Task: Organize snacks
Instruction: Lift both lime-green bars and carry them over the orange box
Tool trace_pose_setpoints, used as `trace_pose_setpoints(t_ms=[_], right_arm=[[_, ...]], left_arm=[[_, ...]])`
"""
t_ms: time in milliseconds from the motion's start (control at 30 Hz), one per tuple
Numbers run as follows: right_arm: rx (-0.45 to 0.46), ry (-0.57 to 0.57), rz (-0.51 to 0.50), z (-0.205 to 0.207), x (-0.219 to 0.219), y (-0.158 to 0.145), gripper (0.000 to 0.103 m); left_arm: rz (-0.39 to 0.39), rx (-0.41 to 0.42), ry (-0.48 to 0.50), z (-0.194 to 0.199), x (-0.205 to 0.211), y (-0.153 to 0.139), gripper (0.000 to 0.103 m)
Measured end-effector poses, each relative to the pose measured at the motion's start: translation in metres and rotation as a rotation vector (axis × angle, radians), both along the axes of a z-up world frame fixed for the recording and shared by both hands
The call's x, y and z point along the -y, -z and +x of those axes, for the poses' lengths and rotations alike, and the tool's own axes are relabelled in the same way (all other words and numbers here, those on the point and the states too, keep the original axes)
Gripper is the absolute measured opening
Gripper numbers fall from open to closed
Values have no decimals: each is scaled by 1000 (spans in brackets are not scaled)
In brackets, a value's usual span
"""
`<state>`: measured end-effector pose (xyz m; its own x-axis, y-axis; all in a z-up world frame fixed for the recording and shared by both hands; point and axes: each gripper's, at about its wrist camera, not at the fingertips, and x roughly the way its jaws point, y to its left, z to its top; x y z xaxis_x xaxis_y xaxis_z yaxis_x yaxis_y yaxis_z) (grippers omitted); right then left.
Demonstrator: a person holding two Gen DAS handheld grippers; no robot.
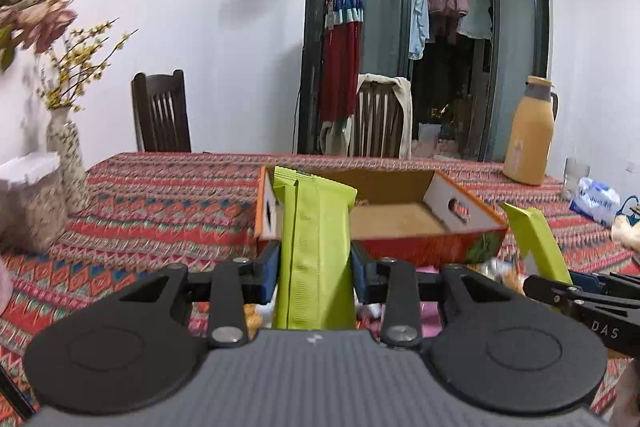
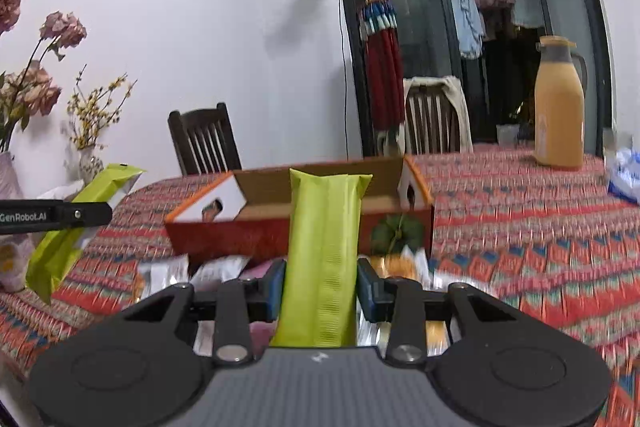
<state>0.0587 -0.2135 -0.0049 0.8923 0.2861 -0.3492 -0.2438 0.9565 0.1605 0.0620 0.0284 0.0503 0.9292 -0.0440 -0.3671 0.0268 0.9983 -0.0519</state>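
The tabletop (image 1: 168,203), spread with a red, teal and orange zigzag-patterned cloth, fills the lower half of both views. At its middle, toward 12 o'clock from each camera, sits the open cardboard tray box (image 1: 400,219) with red-orange outer walls, white end flaps with cut-out handles and a bare brown floor; nothing shows on the part of the floor in view. At 2 o'clock in the left wrist view stands a tall mustard-yellow flask (image 1: 528,135).

The left gripper (image 1: 315,267) has its blue-padded fingers clamped on the flanks of a long lime-green foil snack packet (image 1: 316,251), which stands upright in front of the box. The right gripper (image 2: 322,285) pinches a second lime-green foil snack packet (image 2: 324,251) the same way. Both packets are held clear of the tabletop, just short of the box's near wall.

Small mixed snack wrappers (image 2: 224,269), blurred, lie on the cloth at 6 o'clock from the box.

The packets look light, thin and crinkly, with slick foil that may slip or buckle. A mid-length grip across the narrow width, as now, seems soundest; the crimped ends would likely fold.
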Motion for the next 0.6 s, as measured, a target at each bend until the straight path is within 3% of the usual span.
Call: trace_pose_setpoints(t_ms=[300,600], right_arm=[[56,-4,6,69,-3,-41,36],[22,4,-19,168,-16,-66,36]], left_arm=[[-37,25,-7,67,11,-30,36],[-78,-4,-96,156,13,-43,36]])
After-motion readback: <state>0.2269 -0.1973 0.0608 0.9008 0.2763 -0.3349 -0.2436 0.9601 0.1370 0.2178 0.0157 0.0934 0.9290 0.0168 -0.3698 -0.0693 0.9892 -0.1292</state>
